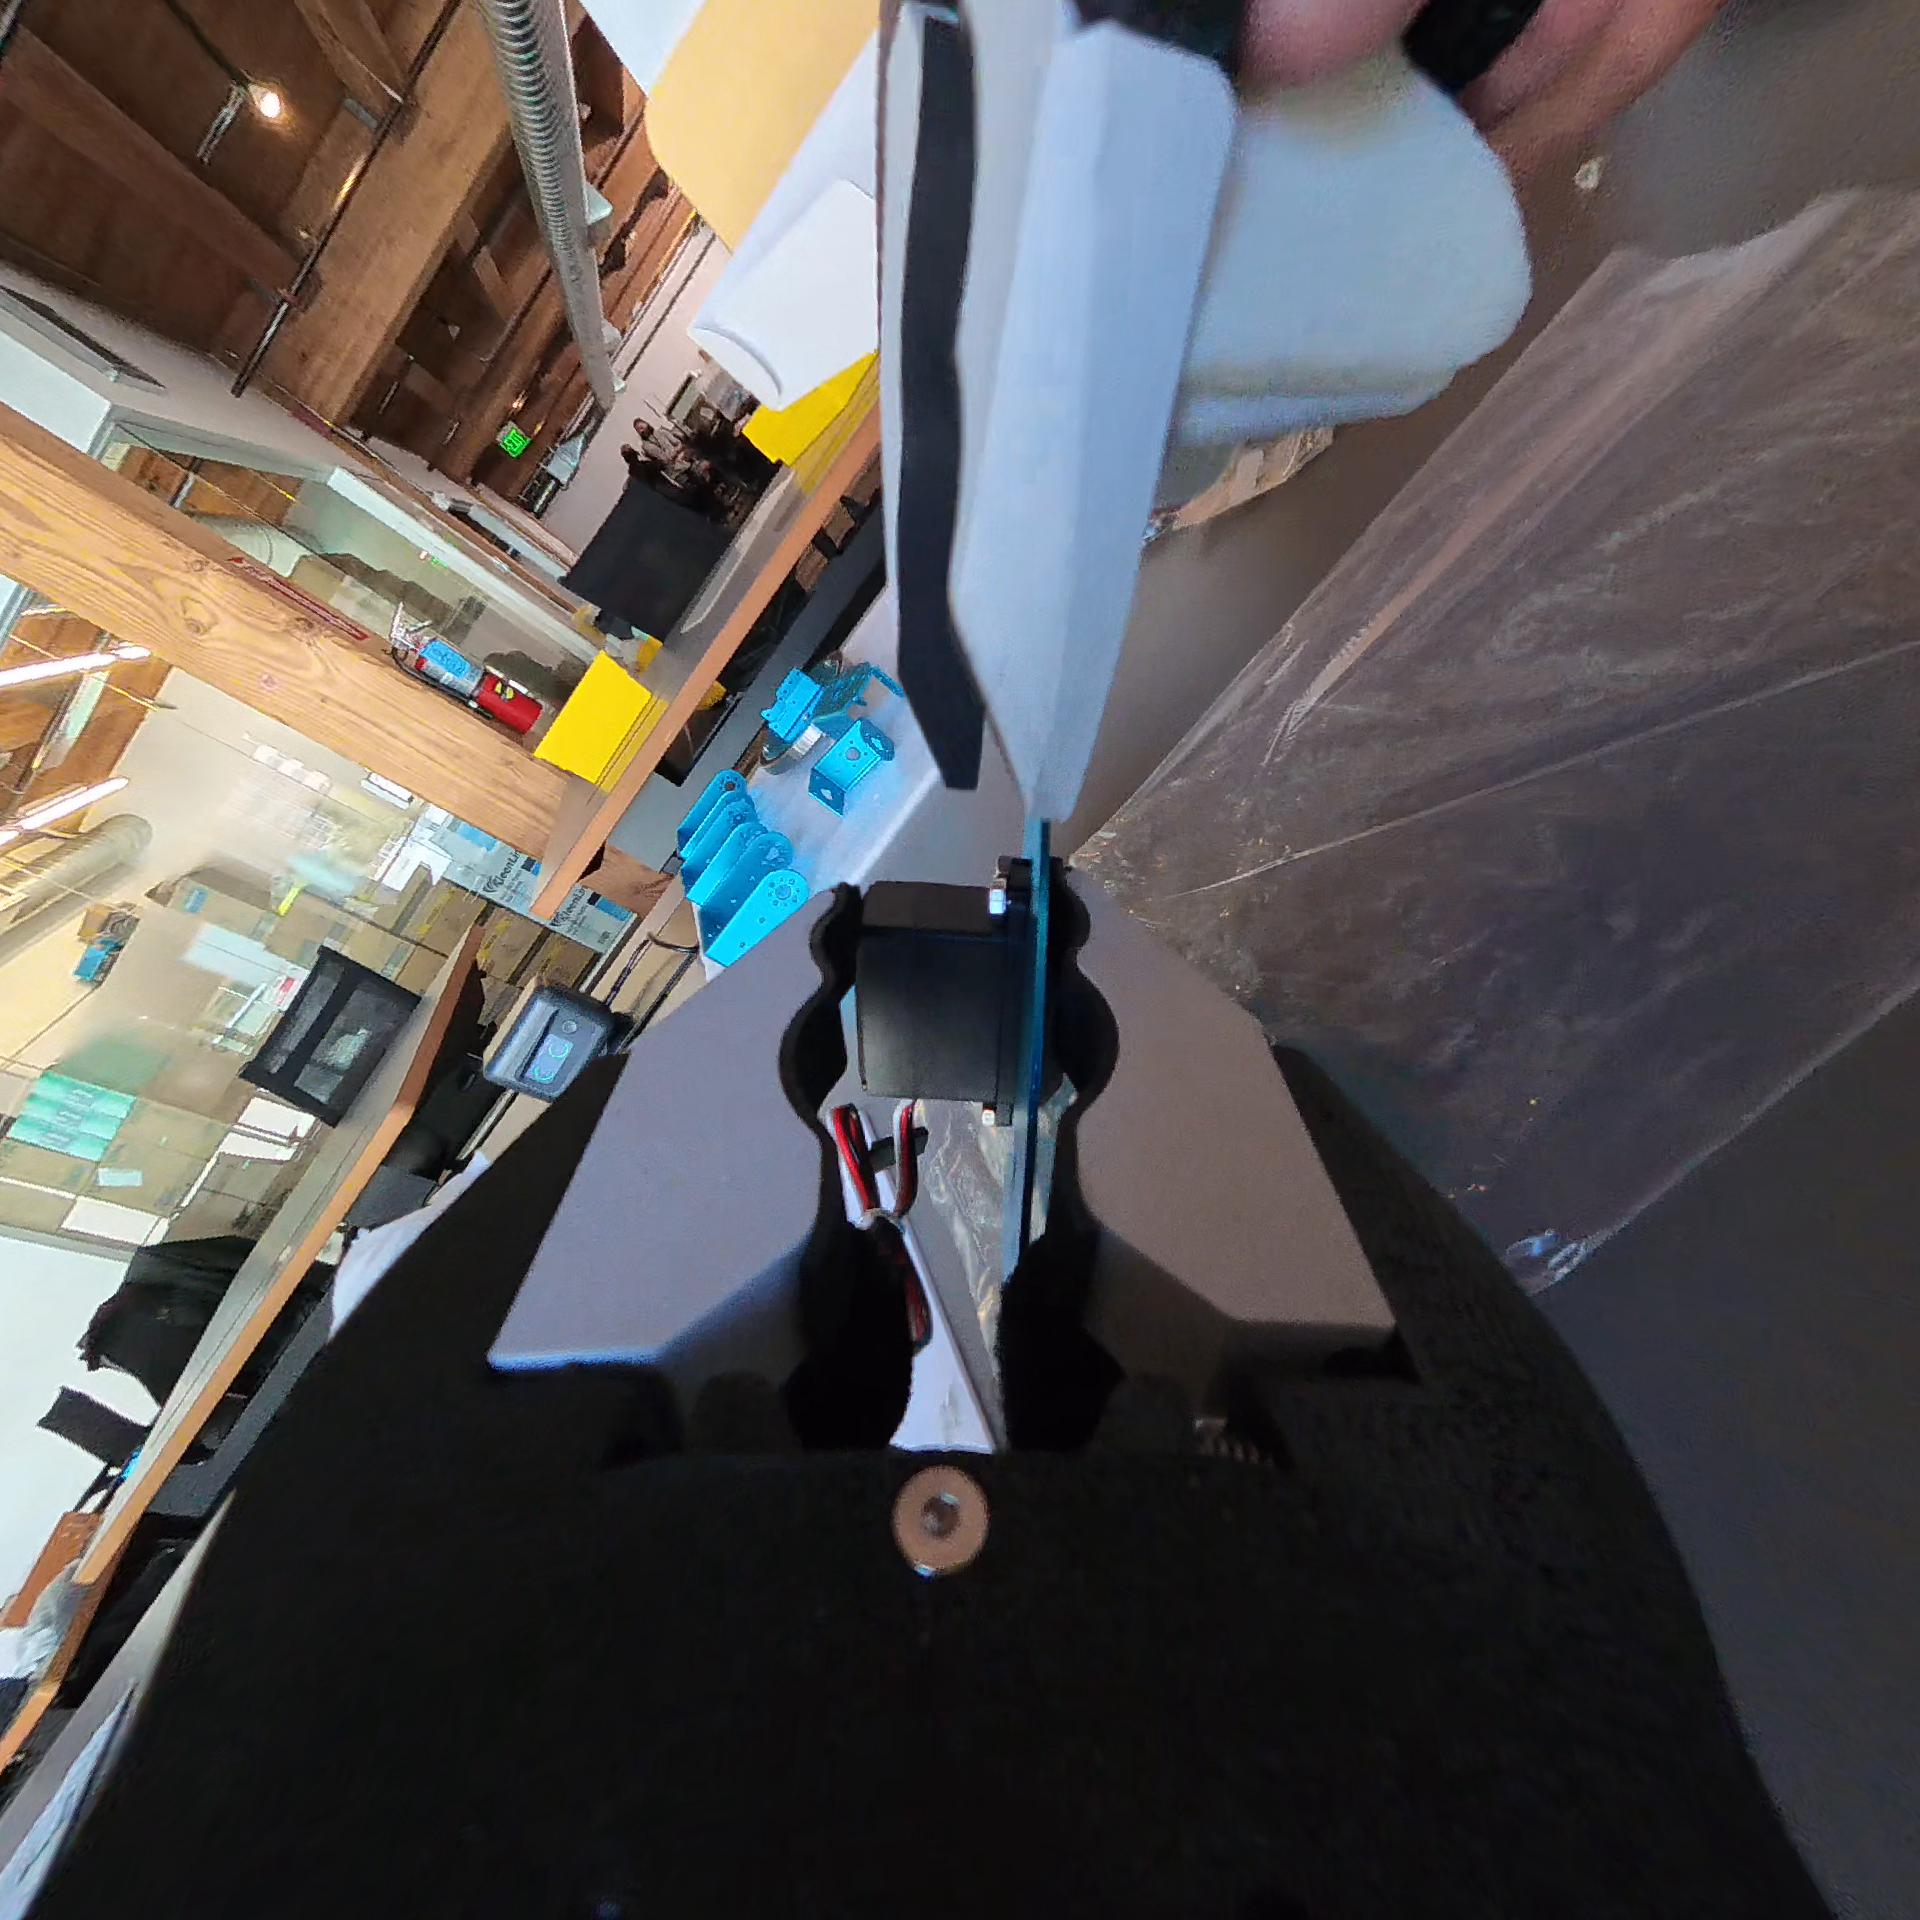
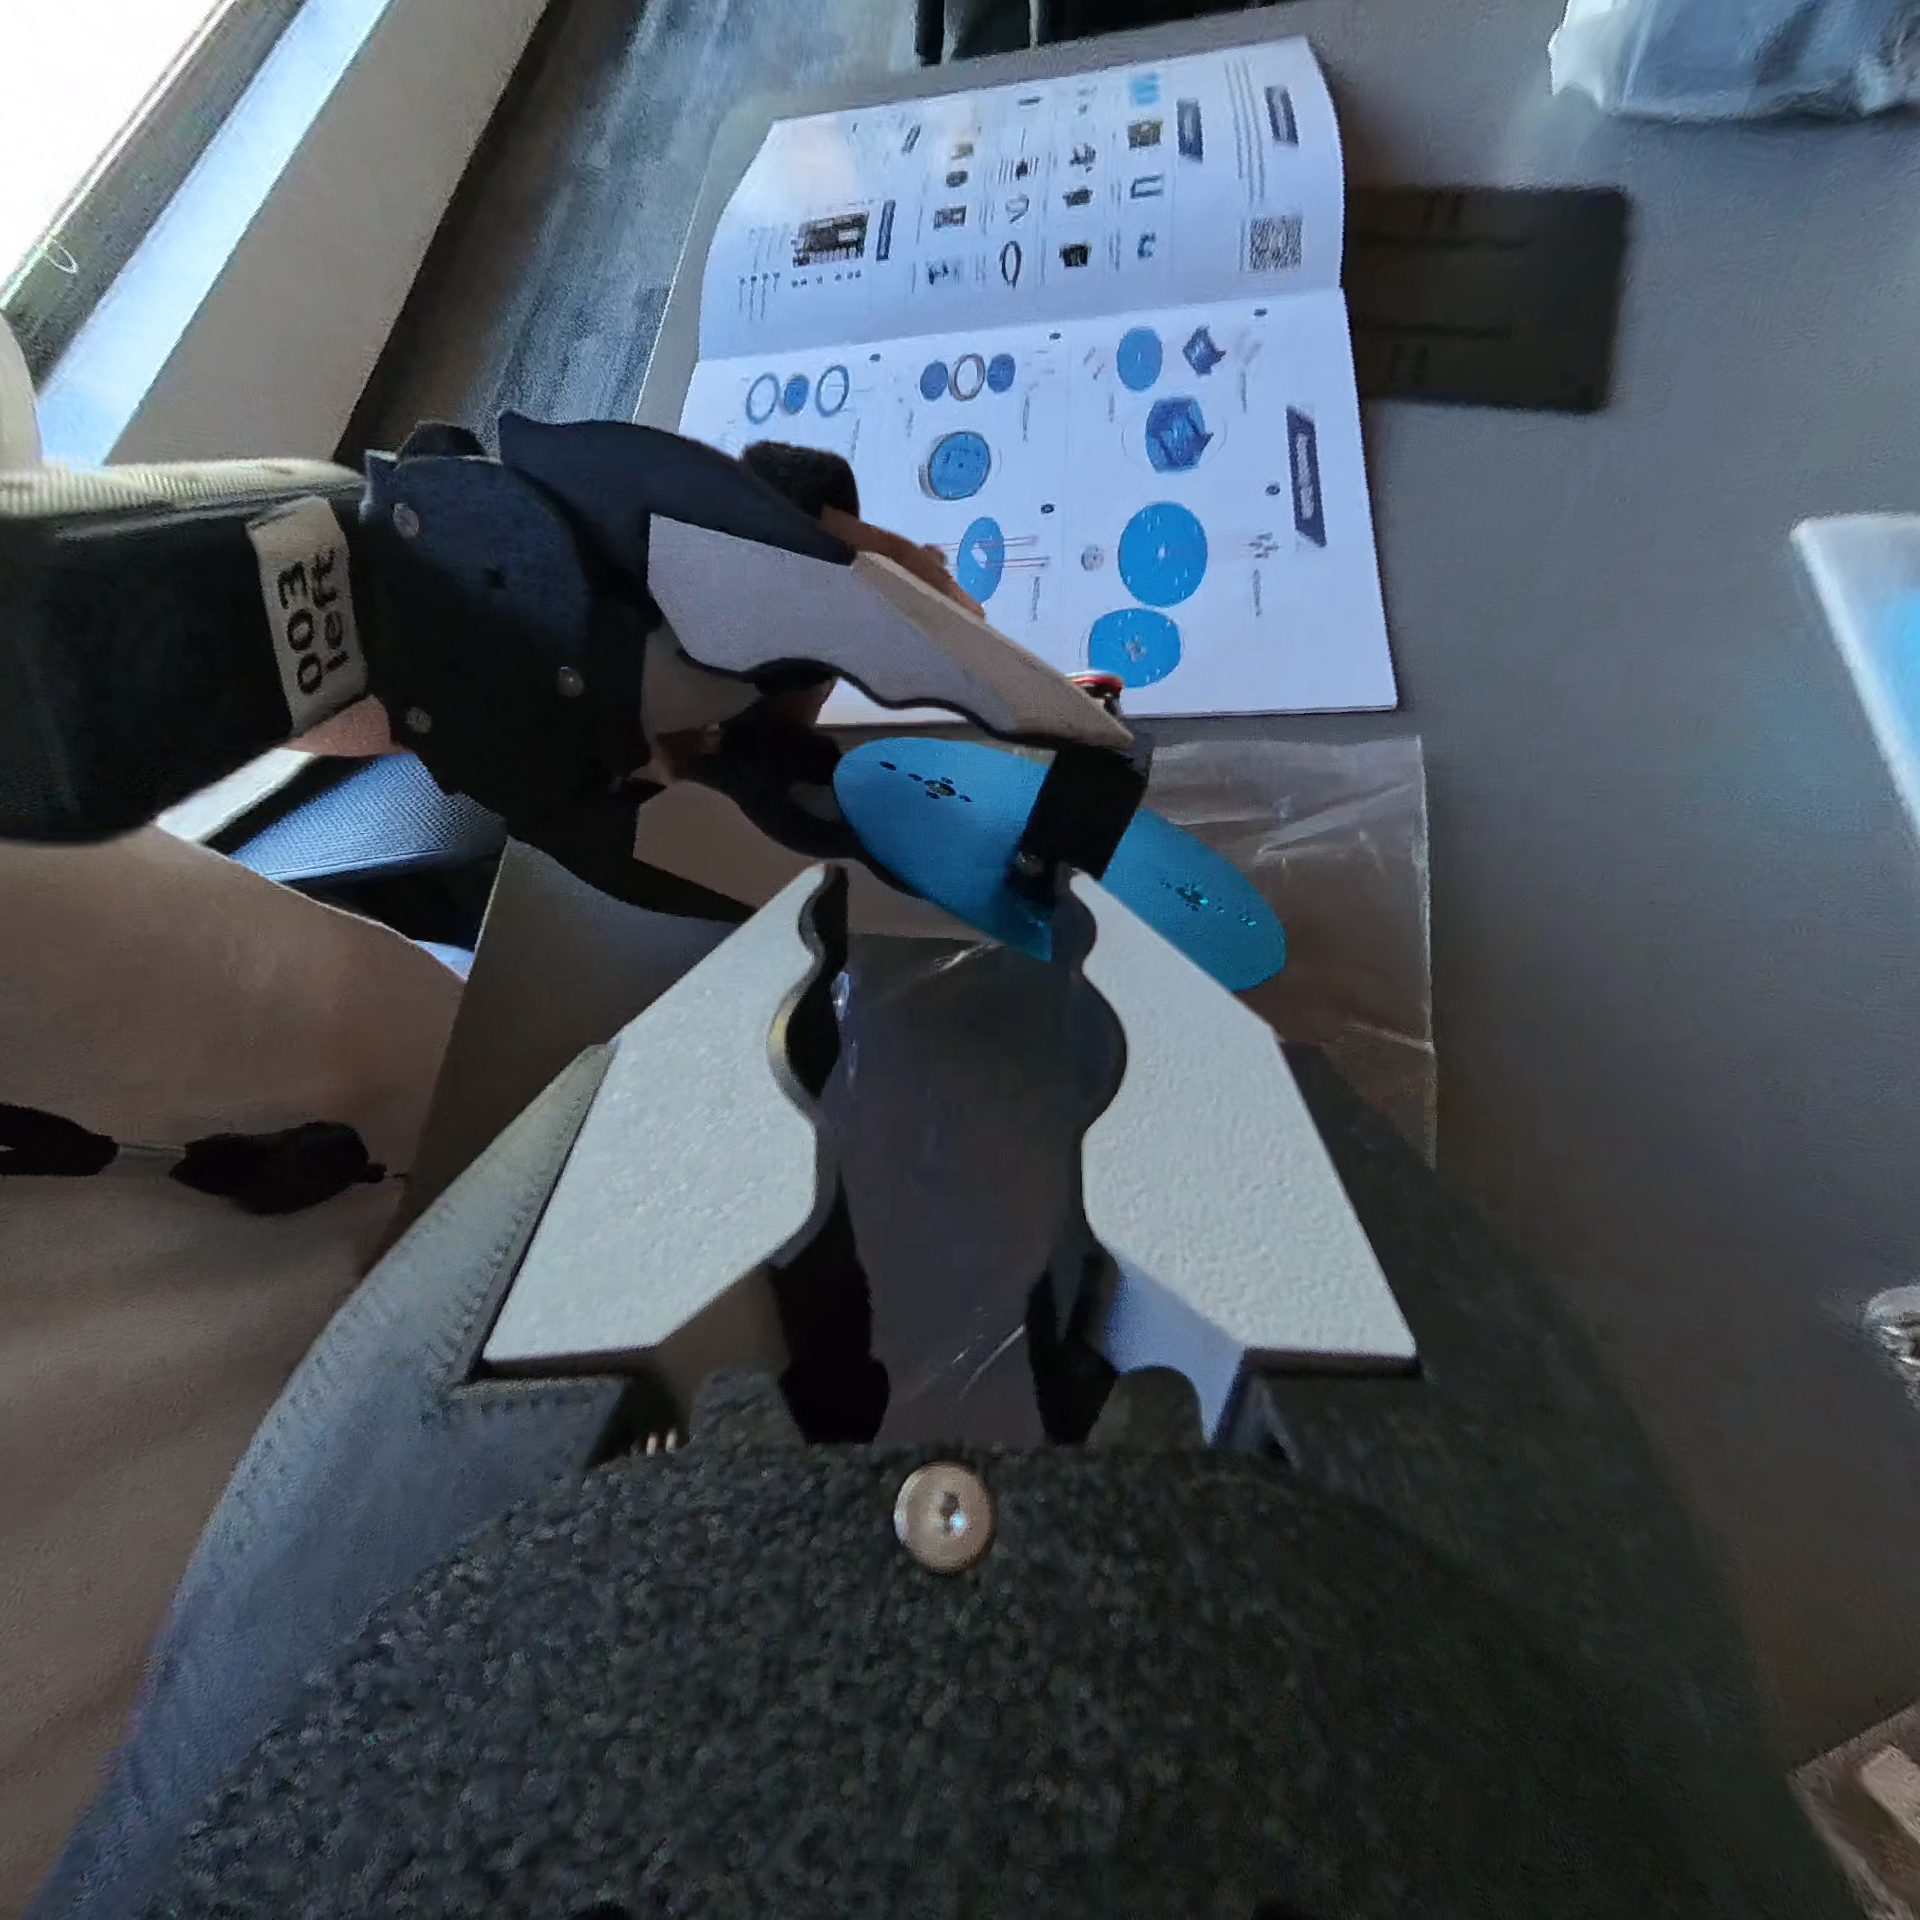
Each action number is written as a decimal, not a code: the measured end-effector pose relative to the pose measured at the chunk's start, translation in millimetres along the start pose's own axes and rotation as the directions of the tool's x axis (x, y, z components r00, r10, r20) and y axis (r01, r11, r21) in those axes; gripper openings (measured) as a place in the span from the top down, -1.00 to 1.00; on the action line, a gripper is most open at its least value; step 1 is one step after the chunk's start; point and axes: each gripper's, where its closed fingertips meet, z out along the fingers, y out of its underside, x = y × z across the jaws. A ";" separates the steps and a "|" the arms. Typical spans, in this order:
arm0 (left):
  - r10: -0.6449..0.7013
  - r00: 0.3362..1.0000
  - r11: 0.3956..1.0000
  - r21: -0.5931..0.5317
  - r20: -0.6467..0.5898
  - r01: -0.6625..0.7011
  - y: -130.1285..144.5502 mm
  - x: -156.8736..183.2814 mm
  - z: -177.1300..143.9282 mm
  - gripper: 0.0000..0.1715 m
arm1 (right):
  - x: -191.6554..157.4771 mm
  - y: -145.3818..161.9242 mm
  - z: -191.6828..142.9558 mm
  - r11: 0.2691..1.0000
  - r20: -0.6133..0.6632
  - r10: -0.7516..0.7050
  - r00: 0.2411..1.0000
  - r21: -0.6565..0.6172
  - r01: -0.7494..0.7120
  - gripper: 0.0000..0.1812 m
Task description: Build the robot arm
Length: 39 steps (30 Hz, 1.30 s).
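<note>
Left wrist view: left hand-held gripper (image 1: 940,997) clamps a servo (image 1: 925,1003), hiding its disc (image 2: 1039,852); right hand-held gripper (image 2: 951,914) apart.

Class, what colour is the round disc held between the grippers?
Blue disc; clearest in the right wrist view.

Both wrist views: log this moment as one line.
left gripper: shut on black servo with blue disc | right gripper: open, at disc edge | below: clear plastic bag, open manual, grey table
</note>
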 end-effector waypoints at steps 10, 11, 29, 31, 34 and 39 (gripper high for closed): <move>0.076 0.996 0.997 -0.029 0.036 -0.075 4.2 1.6 0.8 0.58 | 3.7 13.7 18.5 0.997 -0.080 0.003 0.997 -0.080 -0.010 0.64; 0.086 0.996 0.996 -0.030 0.039 -0.085 6.3 1.6 0.0 0.58 | 4.4 13.8 19.3 0.996 -0.094 0.004 0.996 -0.083 -0.012 0.64; 0.119 0.991 0.993 -0.034 0.054 -0.117 4.5 0.8 0.6 0.58 | 0.5 3.5 17.8 0.998 -0.078 0.037 0.996 -0.044 -0.041 0.60; 0.129 0.990 0.991 -0.030 0.053 -0.128 3.2 3.2 -1.1 0.58 | -1.0 8.0 22.8 0.997 -0.070 0.044 0.997 -0.065 -0.049 0.56; 0.144 0.988 0.989 -0.024 0.056 -0.143 1.2 6.0 -1.2 0.57 | -18.7 7.7 29.3 0.996 0.030 0.066 0.997 -0.059 -0.064 0.60; 0.137 0.989 0.990 -0.031 0.063 -0.135 4.6 2.4 0.6 0.58 | -1.3 5.7 17.3 0.996 -0.049 0.065 0.997 -0.050 -0.068 0.59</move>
